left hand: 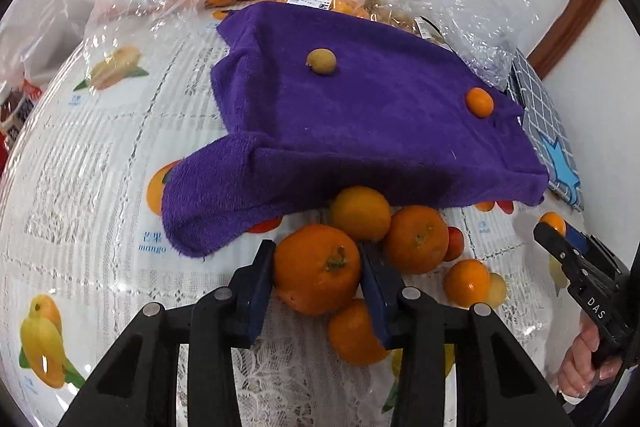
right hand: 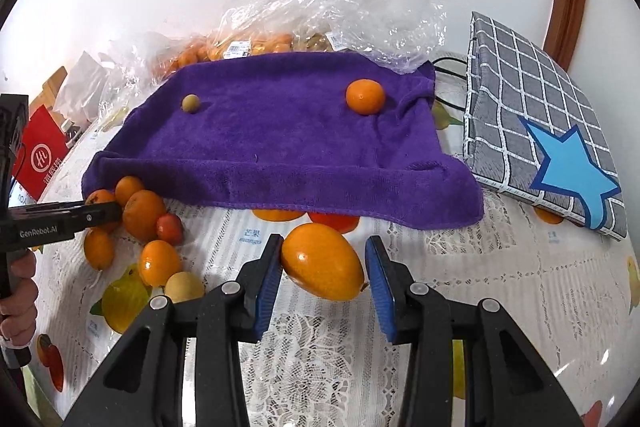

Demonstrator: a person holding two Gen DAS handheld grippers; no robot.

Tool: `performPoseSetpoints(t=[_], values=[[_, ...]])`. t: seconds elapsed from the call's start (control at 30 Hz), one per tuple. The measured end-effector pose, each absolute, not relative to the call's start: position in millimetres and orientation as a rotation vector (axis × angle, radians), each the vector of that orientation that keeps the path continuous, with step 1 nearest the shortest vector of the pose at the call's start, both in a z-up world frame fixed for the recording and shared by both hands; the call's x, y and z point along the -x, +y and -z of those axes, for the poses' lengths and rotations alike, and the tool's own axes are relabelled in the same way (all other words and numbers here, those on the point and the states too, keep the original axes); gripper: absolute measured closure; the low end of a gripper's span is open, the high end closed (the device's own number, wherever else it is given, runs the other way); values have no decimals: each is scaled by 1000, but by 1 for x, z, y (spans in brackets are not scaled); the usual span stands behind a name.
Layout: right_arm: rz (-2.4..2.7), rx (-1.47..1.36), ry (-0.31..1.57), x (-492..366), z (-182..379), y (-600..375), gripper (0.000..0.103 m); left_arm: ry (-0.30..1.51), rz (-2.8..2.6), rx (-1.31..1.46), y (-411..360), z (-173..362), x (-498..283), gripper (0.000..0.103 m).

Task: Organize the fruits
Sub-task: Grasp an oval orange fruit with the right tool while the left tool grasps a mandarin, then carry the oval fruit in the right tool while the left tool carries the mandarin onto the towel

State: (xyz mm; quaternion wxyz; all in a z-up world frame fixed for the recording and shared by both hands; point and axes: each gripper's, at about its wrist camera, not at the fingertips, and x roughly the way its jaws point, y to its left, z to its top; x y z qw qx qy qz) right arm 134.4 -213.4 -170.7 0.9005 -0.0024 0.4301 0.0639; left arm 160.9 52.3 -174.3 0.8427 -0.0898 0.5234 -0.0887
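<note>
Spread over the fruit-print tablecloth (right hand: 500,287), a purple towel (right hand: 280,139) carries only two fruits, a small green one (right hand: 191,103) far left and an orange one (right hand: 365,96) far right. Most sorting is judged undone: the near-left pile (right hand: 140,227) remains, where a mandarin (left hand: 318,273) is bracketed, contact unclear, by the left gripper (left hand: 318,285). A kumquat (right hand: 323,261) sits between the right gripper (right hand: 323,279) jaws, gap showing on the right.

The left gripper (left hand: 318,277) has its blue-padded fingers (left hand: 260,287) closed against both sides of an orange (left hand: 316,273). The right gripper (right hand: 322,267) holds its fingers (right hand: 268,275) spread; the left one touches a kumquat (right hand: 322,261), the right stands apart. A hand (left hand: 580,363) grips the right handle.
</note>
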Motion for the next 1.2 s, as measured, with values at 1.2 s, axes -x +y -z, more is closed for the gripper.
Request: performPoseSetpoints(t=[1.2], values=[[-80, -29, 780, -143, 103, -244, 62, 965, 157, 232, 59, 96, -177, 64]])
